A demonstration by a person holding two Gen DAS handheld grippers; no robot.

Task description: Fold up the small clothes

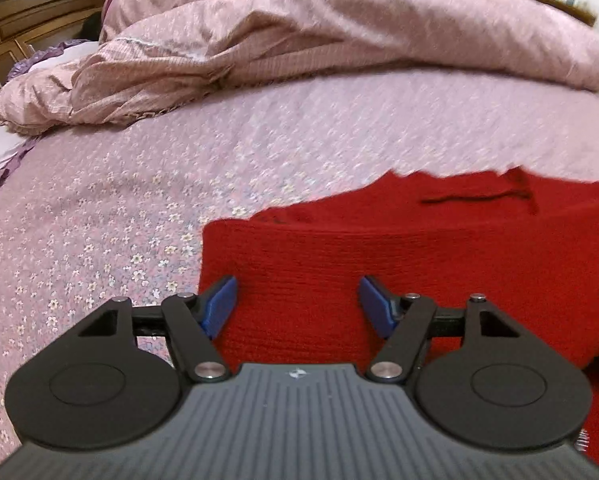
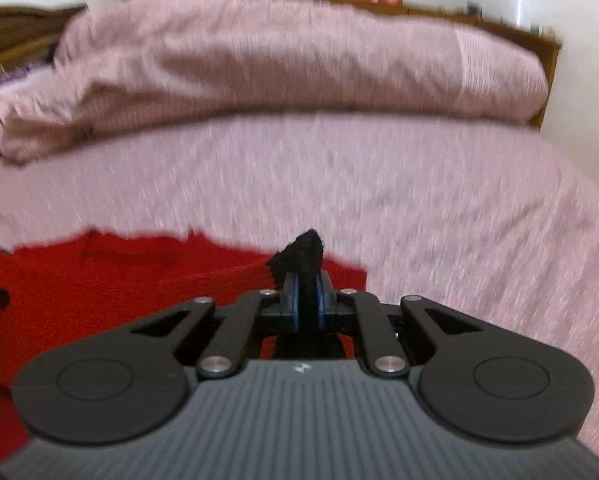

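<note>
A red knitted garment (image 1: 399, 264) lies flat on a pink bedspread with small flowers (image 1: 111, 216), at the near right part of the bed in the left wrist view. The left gripper (image 1: 297, 304) hangs just above the near left part of this garment with its blue pads (image 1: 219, 306) standing wide apart; nothing is between them, and whether they touch the knit I cannot tell. In the right wrist view, which is blurred, the red garment (image 2: 99, 276) lies at the near left, and the right gripper (image 2: 308, 300) has its jaws closed tight on a black piece of fabric (image 2: 305, 250) that sticks up beyond the fingertips at the right edge of the red garment. Whether this black piece belongs to the garment is not clear. At the far side of the bed lies a crumpled pink quilt (image 1: 299, 36), and a brown wooden headboard (image 1: 31, 12) stands at the far left.
</note>
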